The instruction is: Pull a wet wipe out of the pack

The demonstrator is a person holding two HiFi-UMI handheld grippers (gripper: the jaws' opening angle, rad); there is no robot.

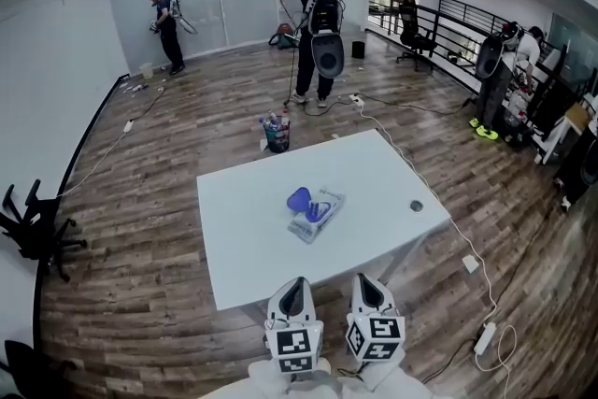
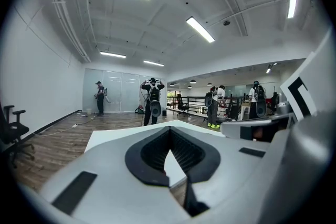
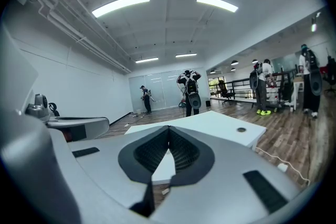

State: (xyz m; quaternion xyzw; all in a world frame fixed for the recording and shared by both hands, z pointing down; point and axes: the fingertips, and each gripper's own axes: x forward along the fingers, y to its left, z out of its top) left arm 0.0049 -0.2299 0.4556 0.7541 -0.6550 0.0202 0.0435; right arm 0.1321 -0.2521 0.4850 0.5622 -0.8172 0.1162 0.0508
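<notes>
The wet wipe pack lies near the middle of the white table, with its blue lid flipped up at its left end. Both grippers are held short of the table's near edge, well away from the pack. My left gripper has its jaws together with nothing between them, as the left gripper view also shows. My right gripper is likewise shut and empty, with its tips meeting. The pack cannot be made out in either gripper view.
A round cable hole sits near the table's right edge. A bucket of bottles stands on the wood floor beyond the table. A person stands further back, others at the sides. Cables and a power strip lie at the right.
</notes>
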